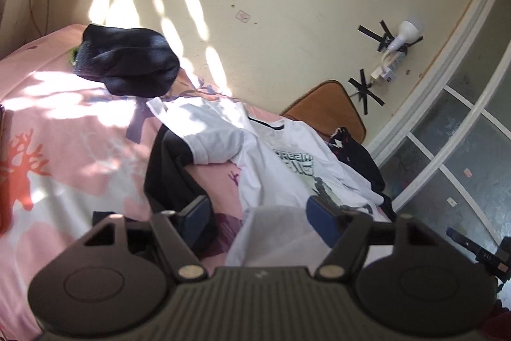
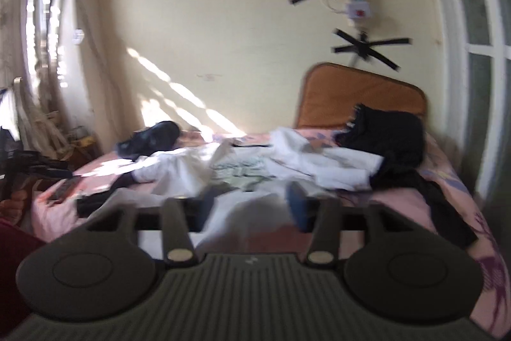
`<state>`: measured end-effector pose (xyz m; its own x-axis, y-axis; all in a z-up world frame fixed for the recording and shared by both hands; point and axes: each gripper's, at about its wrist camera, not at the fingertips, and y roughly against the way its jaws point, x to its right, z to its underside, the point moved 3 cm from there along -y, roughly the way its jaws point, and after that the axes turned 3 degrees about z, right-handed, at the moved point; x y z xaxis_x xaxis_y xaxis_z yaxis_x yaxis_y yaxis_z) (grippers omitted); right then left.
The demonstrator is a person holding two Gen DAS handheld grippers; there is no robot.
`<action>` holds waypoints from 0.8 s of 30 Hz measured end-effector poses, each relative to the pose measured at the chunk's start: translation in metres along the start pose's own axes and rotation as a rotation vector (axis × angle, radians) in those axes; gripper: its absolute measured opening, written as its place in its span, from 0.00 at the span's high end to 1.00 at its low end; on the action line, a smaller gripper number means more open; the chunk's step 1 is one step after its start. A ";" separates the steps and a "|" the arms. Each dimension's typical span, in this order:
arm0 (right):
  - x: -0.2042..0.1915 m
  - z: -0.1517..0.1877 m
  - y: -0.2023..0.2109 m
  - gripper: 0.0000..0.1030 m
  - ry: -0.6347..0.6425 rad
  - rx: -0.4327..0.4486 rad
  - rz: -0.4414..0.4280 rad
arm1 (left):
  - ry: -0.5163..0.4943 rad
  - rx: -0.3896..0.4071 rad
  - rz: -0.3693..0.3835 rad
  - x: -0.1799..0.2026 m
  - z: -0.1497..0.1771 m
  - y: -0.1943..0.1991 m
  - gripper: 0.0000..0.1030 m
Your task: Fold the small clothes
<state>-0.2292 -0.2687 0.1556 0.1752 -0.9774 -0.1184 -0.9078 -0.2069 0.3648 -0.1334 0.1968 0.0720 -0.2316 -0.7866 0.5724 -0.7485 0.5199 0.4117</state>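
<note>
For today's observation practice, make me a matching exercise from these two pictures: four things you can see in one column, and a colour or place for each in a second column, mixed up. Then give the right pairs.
Column one:
1. T-shirt with printed lettering
2. Bundled garment at the sunlit end of the bed
3. Cushion against the wall
4. Bedsheet

Column two:
A. orange-brown, upright behind the bed
B. pink with coral-like prints
C. white, spread out in the middle of the bed
D. dark navy, in a heap

Right pairs: 1-C, 2-D, 3-A, 4-B.
</note>
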 end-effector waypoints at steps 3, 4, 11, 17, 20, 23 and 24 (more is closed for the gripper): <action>0.025 -0.001 -0.015 0.23 -0.107 0.034 0.086 | 0.043 0.010 -0.024 -0.016 -0.004 0.000 0.31; 0.029 -0.005 -0.024 0.23 -0.133 0.047 0.082 | 0.043 0.019 -0.027 -0.019 -0.006 -0.001 0.31; 0.003 -0.026 -0.121 0.25 -0.104 -0.013 -0.094 | -0.018 0.015 -0.043 -0.014 -0.017 -0.035 0.26; -0.103 -0.017 -0.226 0.26 0.082 -0.165 -0.283 | -0.076 -0.029 -0.223 -0.031 -0.004 -0.063 0.23; -0.165 -0.007 -0.262 0.27 0.283 -0.174 -0.307 | -0.089 -0.043 -0.282 -0.044 0.008 -0.062 0.19; -0.205 0.000 -0.291 0.26 0.441 -0.189 -0.304 | -0.104 -0.020 -0.301 -0.049 0.023 -0.053 0.11; -0.213 0.001 -0.305 0.26 0.484 -0.209 -0.295 | -0.109 -0.014 -0.303 -0.050 0.027 -0.051 0.09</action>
<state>0.0097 0.0029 0.0690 0.6062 -0.7762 0.1733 -0.7089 -0.4285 0.5602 -0.1010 0.2003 0.0034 -0.0653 -0.9369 0.3433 -0.7853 0.2605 0.5616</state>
